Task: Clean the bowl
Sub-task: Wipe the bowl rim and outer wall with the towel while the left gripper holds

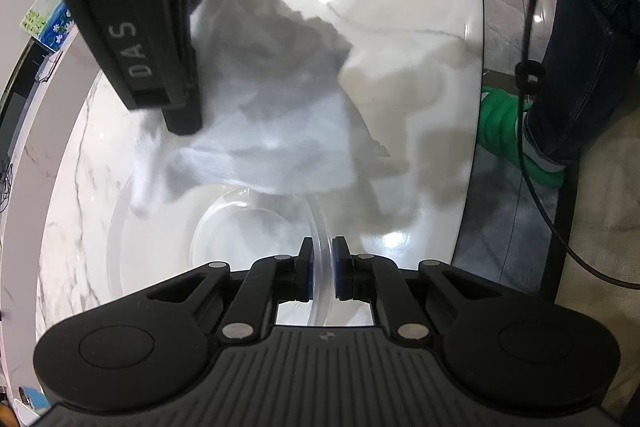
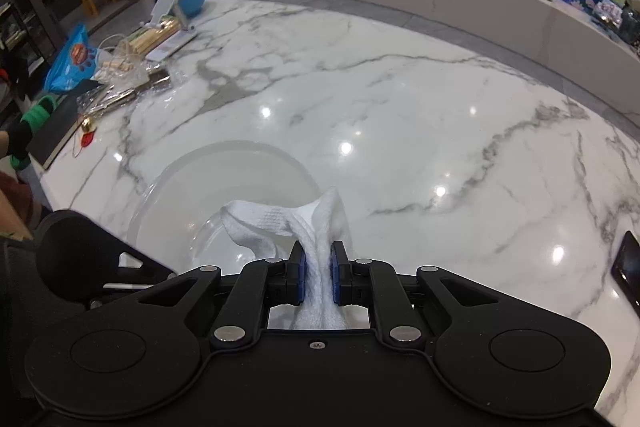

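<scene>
Left gripper (image 1: 320,267) pinching clear bowl (image 1: 160,227) rim, right gripper (image 2: 318,267) pinching white cloth (image 2: 280,223) over bowl, marble table (image 2: 400,107) bare toward twelve o'clock, clutter (image 2: 120,59) at ten o'clock edge.

1. My left camera looks steeply down along my left claw (image 1: 320,269), close over the bowl (image 1: 160,227);
2. My right camera tilts down across the marble table (image 2: 400,107);
3. Both views share bowl (image 2: 224,179), cloth (image 2: 280,223) and table.

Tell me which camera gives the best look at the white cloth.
The left wrist view: the white cloth hangs spread out from the right gripper above the clear bowl. The right wrist view shows only a bunched fold squeezed in that gripper.
</scene>
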A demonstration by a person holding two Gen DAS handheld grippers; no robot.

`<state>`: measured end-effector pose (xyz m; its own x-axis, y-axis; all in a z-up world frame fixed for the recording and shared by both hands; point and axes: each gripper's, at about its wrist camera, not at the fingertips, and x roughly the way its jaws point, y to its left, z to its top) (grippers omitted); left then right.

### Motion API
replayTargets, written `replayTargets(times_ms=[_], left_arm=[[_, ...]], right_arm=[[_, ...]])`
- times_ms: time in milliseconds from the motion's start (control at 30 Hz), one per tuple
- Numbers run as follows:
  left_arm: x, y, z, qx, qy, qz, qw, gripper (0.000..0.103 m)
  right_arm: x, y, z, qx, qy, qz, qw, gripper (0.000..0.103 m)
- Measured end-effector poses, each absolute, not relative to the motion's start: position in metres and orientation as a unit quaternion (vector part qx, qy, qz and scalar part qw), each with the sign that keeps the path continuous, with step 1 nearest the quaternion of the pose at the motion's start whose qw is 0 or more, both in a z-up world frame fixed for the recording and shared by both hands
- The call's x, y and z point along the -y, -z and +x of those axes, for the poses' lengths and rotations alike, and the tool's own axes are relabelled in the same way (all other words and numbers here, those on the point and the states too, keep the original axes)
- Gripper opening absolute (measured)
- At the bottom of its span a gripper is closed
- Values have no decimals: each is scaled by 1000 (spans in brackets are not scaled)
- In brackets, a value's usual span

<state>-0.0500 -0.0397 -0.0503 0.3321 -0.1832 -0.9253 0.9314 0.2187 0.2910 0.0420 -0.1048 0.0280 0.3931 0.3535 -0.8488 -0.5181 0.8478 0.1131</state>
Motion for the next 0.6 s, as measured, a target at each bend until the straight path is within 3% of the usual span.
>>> replayTargets(times_ms=[600], left_arm=[[52, 53, -44, -405, 402, 461, 680, 8]], right_arm=[[102, -25, 27, -497, -276, -88, 818, 11]])
